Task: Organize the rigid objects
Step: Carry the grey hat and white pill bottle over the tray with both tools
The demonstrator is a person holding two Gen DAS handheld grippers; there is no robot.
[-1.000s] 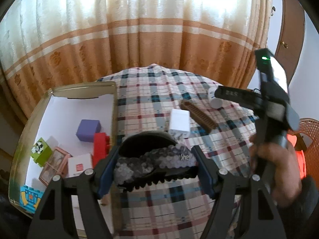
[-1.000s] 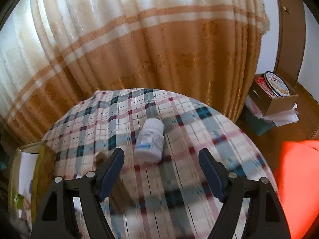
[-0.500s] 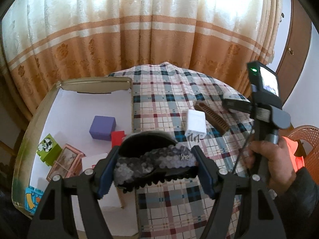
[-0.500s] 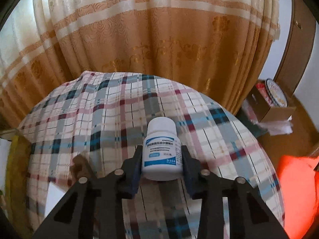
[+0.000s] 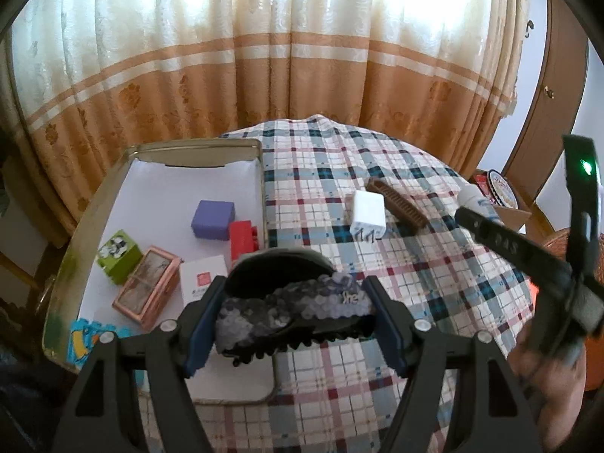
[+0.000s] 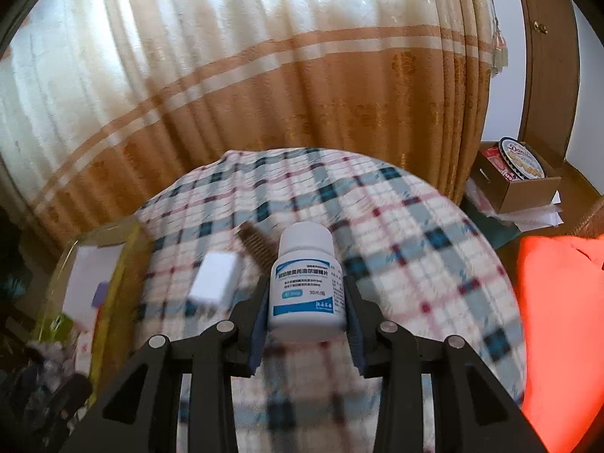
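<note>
My left gripper [image 5: 294, 313] is shut on a black sequinned hair clip [image 5: 290, 305], held over the right rim of the gold tray [image 5: 260, 173]. The tray holds a purple cube [image 5: 213, 214], a red block [image 5: 243, 238], a green box [image 5: 119, 251], a pink framed box [image 5: 147, 288] and a white card box [image 5: 202, 281]. My right gripper [image 6: 306, 307] is shut on a white pill bottle [image 6: 306, 285] with a blue label, lifted above the checked tablecloth [image 6: 396, 241]. That bottle [image 5: 472, 198] also shows at the right in the left wrist view. A white box [image 5: 368, 216] and a brown comb [image 5: 398, 207] lie on the cloth.
A person's hand [image 5: 547, 385] holds the right gripper's handle at the right edge. Curtains [image 5: 264, 56] hang behind the table. Beyond the table's right edge stand a cardboard box with a tin [image 6: 517, 170] and an orange-red seat [image 6: 558, 302].
The right gripper closed on the pill bottle and lifted it off the cloth, drawing back. The left gripper drifted a little with the hair clip, so the tray appears more central.
</note>
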